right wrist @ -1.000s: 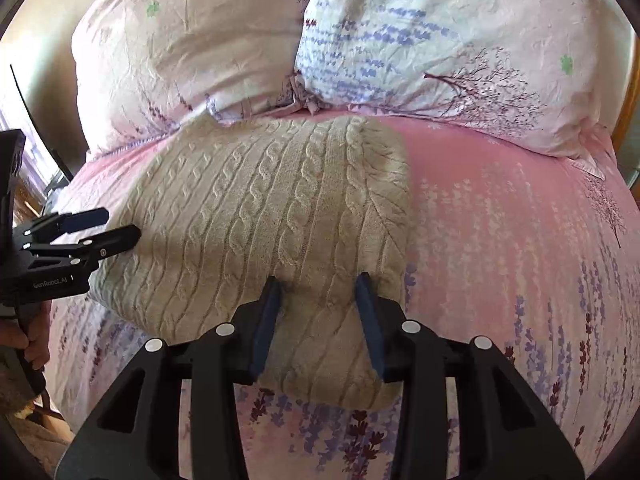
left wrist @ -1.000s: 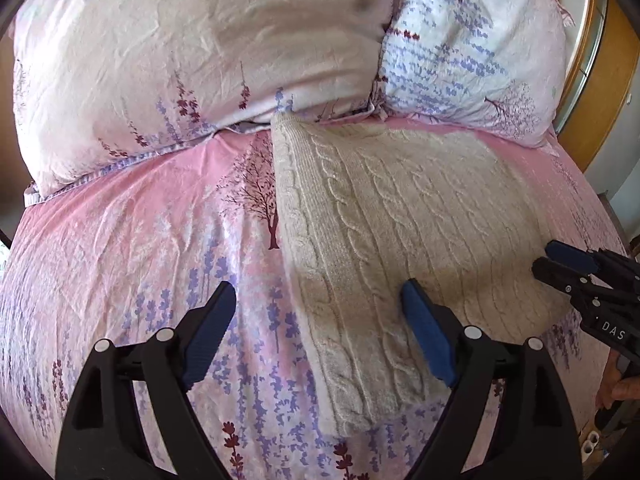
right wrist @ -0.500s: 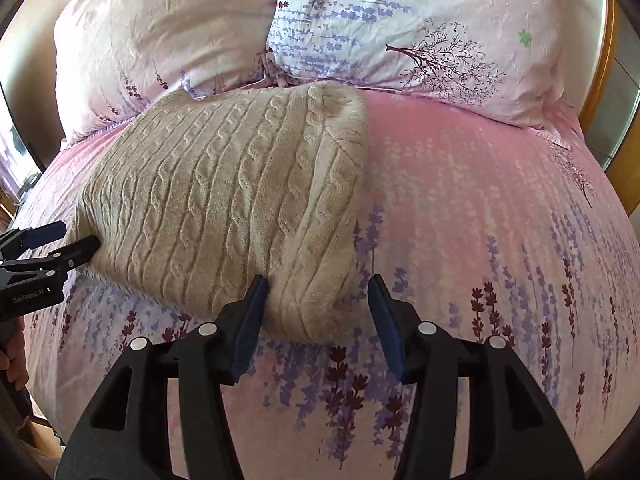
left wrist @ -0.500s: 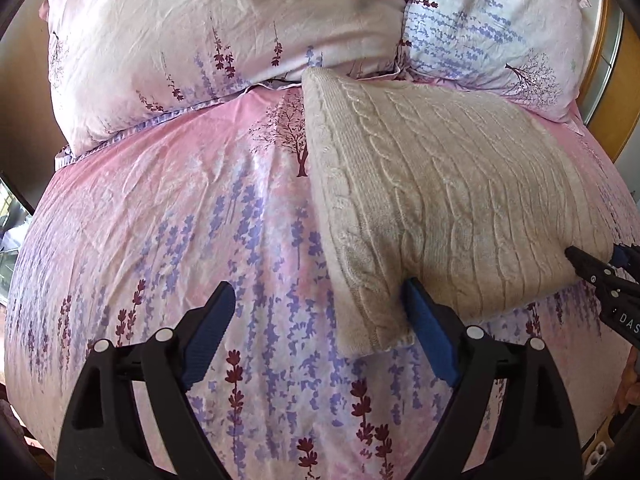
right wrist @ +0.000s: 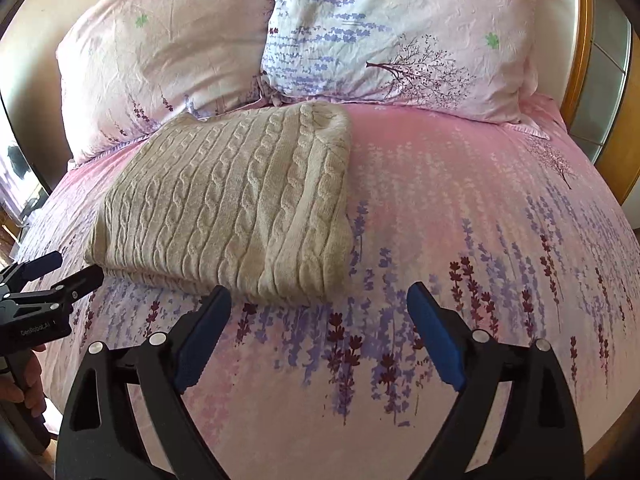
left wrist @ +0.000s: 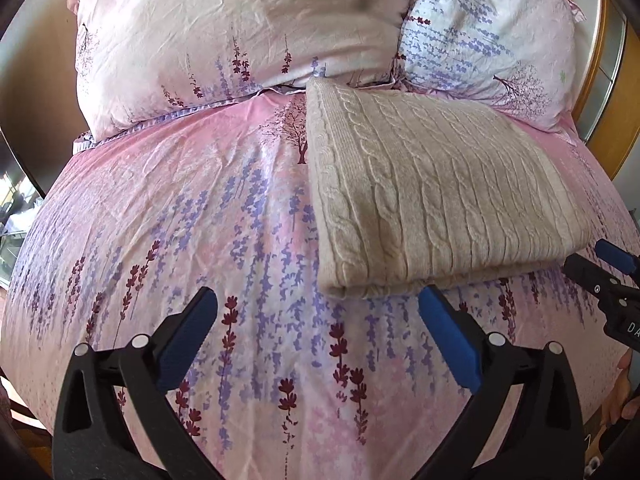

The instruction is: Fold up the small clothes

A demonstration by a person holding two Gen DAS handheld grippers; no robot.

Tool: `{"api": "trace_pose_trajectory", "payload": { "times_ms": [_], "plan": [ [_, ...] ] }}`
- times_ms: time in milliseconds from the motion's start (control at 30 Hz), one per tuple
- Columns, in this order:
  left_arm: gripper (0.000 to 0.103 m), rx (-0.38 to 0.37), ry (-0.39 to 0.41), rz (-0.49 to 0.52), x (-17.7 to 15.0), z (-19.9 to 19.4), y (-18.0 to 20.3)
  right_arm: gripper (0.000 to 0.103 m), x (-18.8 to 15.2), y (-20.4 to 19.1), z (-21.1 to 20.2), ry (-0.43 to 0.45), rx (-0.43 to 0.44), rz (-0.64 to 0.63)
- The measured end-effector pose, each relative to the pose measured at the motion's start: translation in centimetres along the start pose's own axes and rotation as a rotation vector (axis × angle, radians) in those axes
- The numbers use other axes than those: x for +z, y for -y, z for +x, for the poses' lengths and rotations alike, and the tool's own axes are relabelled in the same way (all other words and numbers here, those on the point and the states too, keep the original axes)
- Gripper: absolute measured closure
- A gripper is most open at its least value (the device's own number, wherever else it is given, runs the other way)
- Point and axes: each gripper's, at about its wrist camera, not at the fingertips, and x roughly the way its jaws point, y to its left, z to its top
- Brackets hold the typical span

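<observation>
one folded cable-knit sweater (left wrist: 436, 196) is lying on the bed (left wrist: 180, 216), far edge against the pillows (left wrist: 240, 36), long axis running across both tools. left tool (left wrist: 316, 336) and right tool (right wrist: 320, 328) are just opening, empty, equally near its front edge.

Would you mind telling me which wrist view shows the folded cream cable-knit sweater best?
The right wrist view: the sweater lies whole, with every edge clear. The left wrist view shows it larger, but the right gripper's fingers overlap its near corner.
</observation>
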Motion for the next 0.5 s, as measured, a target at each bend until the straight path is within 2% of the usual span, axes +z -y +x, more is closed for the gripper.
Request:
{"api": "trace_pose_trajectory", "payload": {
  "times_ms": [133, 500],
  "plan": [
    [0.002, 0.01, -0.021, 0.018, -0.6, 0.4, 0.7, 0.004, -0.7, -1.0, 0.1, -0.004, -0.005, -0.034],
    [0.002, 0.014, -0.063, -0.007, -1.1, 1.2, 0.9, 0.001, -1.6, -1.4, 1.3, -0.059, -0.02, -0.034]
  ]
}}
